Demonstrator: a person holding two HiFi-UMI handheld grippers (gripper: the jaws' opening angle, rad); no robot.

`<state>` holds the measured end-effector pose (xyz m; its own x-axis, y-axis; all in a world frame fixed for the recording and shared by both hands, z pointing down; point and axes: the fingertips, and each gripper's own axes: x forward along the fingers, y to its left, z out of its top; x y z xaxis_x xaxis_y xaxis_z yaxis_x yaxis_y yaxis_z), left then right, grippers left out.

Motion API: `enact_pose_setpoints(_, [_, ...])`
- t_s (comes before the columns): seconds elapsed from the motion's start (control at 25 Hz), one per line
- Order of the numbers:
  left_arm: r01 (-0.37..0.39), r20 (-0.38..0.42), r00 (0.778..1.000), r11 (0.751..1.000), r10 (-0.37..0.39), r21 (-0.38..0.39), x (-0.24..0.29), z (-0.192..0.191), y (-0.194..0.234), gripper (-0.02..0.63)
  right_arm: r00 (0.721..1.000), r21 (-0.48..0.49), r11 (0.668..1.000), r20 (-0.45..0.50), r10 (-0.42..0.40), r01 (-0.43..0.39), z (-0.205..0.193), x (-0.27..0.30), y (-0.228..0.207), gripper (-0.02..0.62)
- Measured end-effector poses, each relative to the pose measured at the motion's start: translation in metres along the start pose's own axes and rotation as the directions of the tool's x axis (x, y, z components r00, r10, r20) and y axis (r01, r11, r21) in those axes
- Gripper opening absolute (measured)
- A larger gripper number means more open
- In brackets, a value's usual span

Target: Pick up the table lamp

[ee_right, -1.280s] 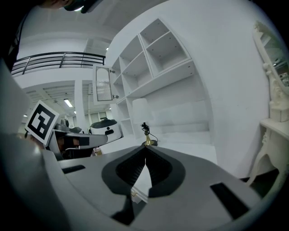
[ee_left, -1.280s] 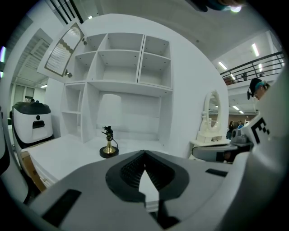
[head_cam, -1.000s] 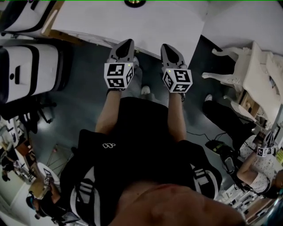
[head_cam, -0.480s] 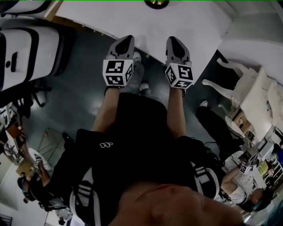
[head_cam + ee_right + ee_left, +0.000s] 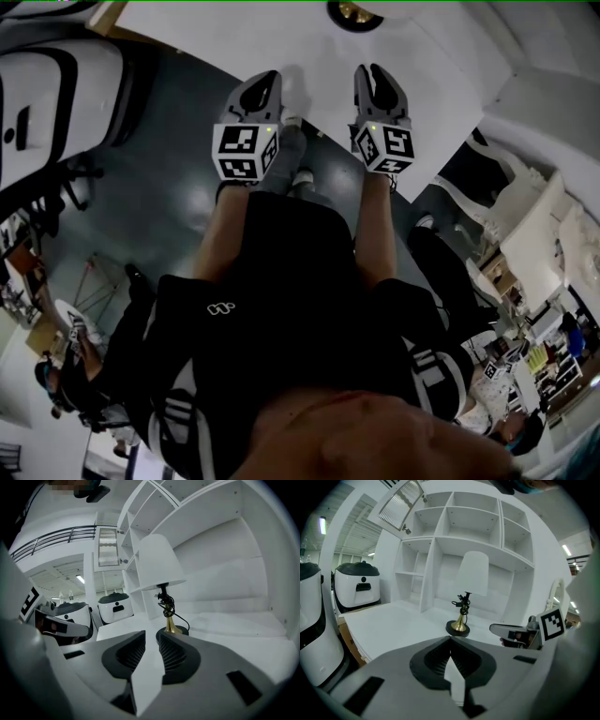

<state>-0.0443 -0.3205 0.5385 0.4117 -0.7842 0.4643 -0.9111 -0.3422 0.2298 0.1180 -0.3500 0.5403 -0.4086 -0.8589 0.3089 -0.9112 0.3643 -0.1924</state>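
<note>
The table lamp has a white shade (image 5: 472, 573), a thin stem wrapped in black cord and a brass foot on a dark round base (image 5: 458, 628). It stands upright on the white table (image 5: 234, 37), with its base (image 5: 354, 13) at the top edge of the head view. My left gripper (image 5: 450, 640) points at it from short of the base, its tips together and nothing in them. My right gripper (image 5: 151, 641) is beside it with its jaws opening and nothing between them. The lamp base (image 5: 174, 631) shows just beyond them. Neither gripper touches the lamp.
A white shelf unit (image 5: 454, 522) rises behind the lamp. White rounded machines (image 5: 356, 585) stand left of the table. A white ornate chair (image 5: 525, 216) is at the right on the dark floor. Other people work near the head view's lower corners.
Both grippers have moved forward past the table's edge toward the lamp, and the lamp base has come further into view. The right gripper's tips have parted.
</note>
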Motion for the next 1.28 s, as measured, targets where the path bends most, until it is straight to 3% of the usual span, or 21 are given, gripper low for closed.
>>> enact_pose_setpoints(0.72, [-0.016,-0.032,0.999,0.999,0.017,0.039,0.046,0.032,0.068,0.011,0.999,-0.112,0.993,-0.006,-0.042,0.041,0.006,0.12,-0.041,0.164])
enact_pose_setpoints(1.16, [0.004,-0.036,0.999,1.0,-0.003,0.03,0.059,0.039,0.078,0.011,0.988,-0.129,0.982,0.083,-0.128,0.138,0.018,0.15,-0.064,0.161])
enact_pose_setpoints(1.28, [-0.004,-0.046,0.999,1.0,0.005,0.031,0.061,0.038,0.087,0.011,0.982,-0.13,0.976,0.099,-0.16,0.172,0.018,0.157,-0.066,0.129])
